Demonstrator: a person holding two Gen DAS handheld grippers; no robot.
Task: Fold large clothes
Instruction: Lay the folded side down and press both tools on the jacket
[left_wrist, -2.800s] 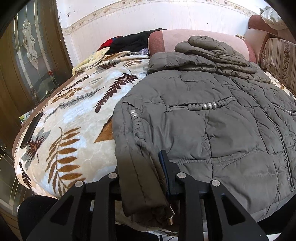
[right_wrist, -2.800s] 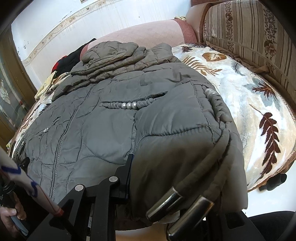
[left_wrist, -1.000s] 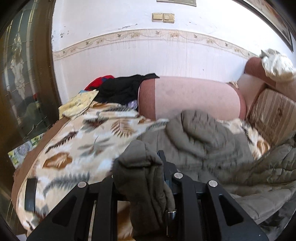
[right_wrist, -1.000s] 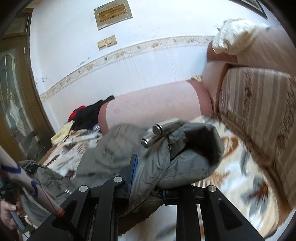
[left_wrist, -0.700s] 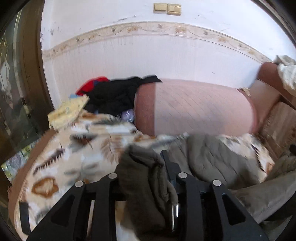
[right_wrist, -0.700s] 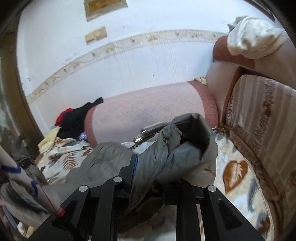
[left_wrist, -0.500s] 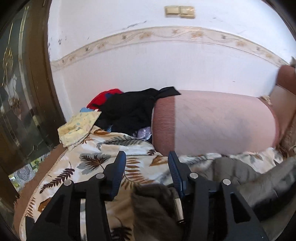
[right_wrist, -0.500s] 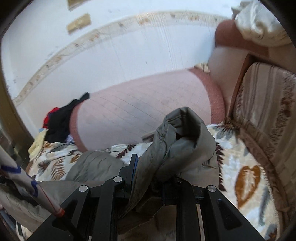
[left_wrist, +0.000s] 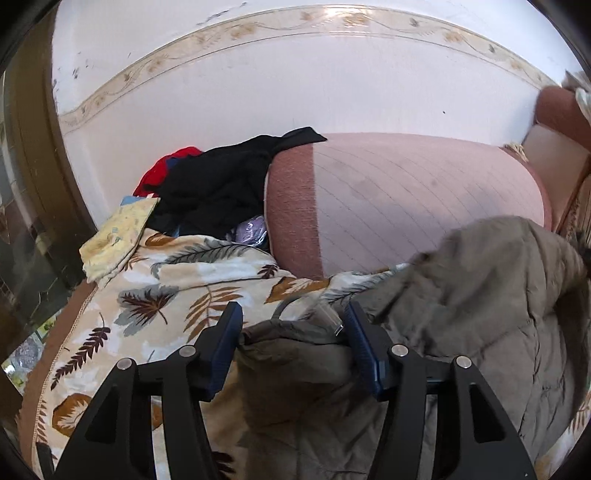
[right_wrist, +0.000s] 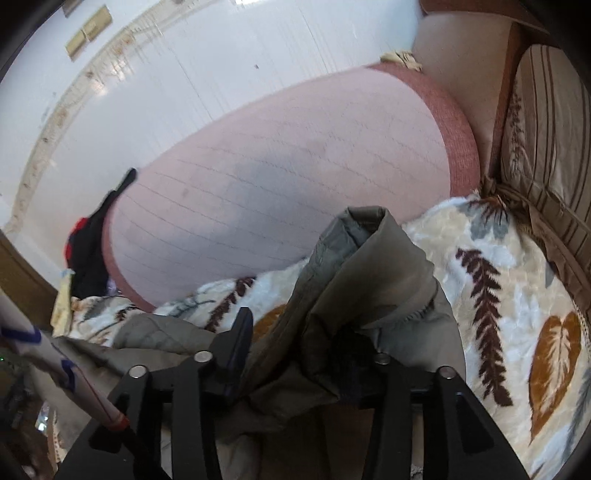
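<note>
The olive jacket lies bunched on the leaf-patterned blanket, near the pink bolster. Both the left tongs and right tongs are opening, their jaws spread with jacket folds loose between them.

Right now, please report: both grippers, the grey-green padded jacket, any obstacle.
Left gripper opening, right gripper opening. Grey-green padded jacket lies loose between both jaws, on the leaf-print blanket. Pink bolster cushion right behind.

Leaf-print sofa cover, olive jacket, black clothes
</note>
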